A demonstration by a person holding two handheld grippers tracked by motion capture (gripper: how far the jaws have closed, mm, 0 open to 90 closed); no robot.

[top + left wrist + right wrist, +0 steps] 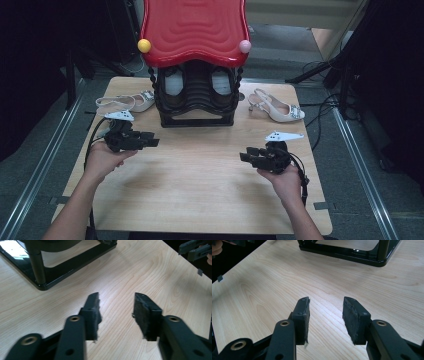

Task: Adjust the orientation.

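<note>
Wooden table (200, 190), going left to right: pale slingback shoe (125, 103), left gripper (150, 141) spread wide over bare wood, black rack (196, 102) under a red top, right gripper (246, 155) also spread, holding nothing, second shoe (277, 107) far right.

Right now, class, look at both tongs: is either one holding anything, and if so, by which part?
Nothing is held. The left tongs and right tongs both stand open above the bare wooden table, with only empty space between their jaws.
</note>
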